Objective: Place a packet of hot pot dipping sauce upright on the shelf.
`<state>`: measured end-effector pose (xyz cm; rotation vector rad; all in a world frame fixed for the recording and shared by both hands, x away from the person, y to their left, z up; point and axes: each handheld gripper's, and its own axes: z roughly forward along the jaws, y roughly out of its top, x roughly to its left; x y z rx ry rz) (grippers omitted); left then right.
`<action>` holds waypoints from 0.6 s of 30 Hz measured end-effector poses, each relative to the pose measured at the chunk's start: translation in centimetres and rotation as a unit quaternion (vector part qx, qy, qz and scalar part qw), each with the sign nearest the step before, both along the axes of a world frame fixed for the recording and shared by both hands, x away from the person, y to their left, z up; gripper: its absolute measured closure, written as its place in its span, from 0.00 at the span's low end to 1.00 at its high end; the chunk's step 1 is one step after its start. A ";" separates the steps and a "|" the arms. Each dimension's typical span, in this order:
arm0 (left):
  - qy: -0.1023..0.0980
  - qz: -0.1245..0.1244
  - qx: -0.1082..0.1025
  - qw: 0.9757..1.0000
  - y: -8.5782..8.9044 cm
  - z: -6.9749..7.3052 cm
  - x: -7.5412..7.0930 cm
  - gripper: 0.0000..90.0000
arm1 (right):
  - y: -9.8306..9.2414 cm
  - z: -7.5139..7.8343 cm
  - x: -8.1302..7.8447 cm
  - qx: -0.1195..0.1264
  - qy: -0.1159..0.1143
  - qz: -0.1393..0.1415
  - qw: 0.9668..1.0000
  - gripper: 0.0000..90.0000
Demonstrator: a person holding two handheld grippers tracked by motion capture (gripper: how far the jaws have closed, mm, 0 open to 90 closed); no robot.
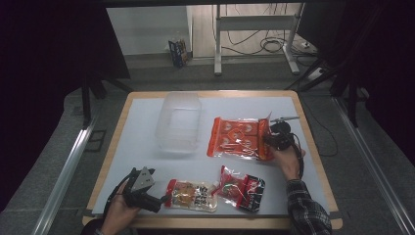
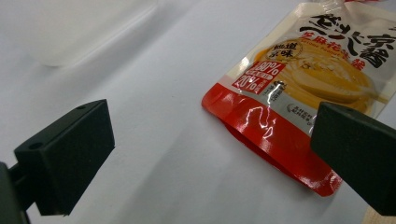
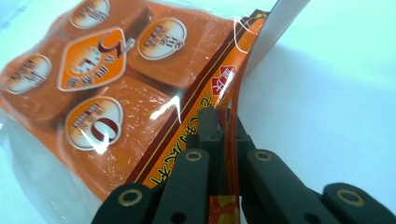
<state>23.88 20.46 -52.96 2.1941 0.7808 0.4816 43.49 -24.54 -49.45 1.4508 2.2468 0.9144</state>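
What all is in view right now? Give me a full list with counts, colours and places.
orange snack pack: 1, orange, right of the tub, edge pinched by the right gripper
clear plastic tub: 1, see-through, table's far middle
red-and-yellow pouch: 1, near edge, by the left gripper
red-and-black packet: 1, near edge, right of the pouch
table: 1, white top, wooden rim
left gripper: 1, black, open
right gripper: 1, black, shut

**A dim room around a pale worktop**

The worktop [image 1: 147, 122] has a light surface and a wooden edge. Grey floor [image 1: 161, 73] lies beyond it, where a white metal frame [image 1: 254, 29] stands among loose cables [image 1: 271, 46]. Dark curtains [image 1: 44, 58] hang at both sides. Metal rails [image 1: 63, 176] run along the floor.
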 end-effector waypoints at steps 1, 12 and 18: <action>0.000 0.000 0.000 1.000 0.0 0.0 0.0 0.00 | 0.0 0.3 -0.1 0.000 -0.003 0.002 1.000 0.98; 0.000 0.002 -0.001 1.000 0.0 0.0 0.0 0.00 | 0.5 4.7 -0.6 0.046 -0.044 0.017 0.998 0.98; 0.000 0.003 -0.002 1.000 0.1 0.0 0.0 0.00 | 1.9 7.5 -0.6 0.062 -0.061 0.040 0.995 0.98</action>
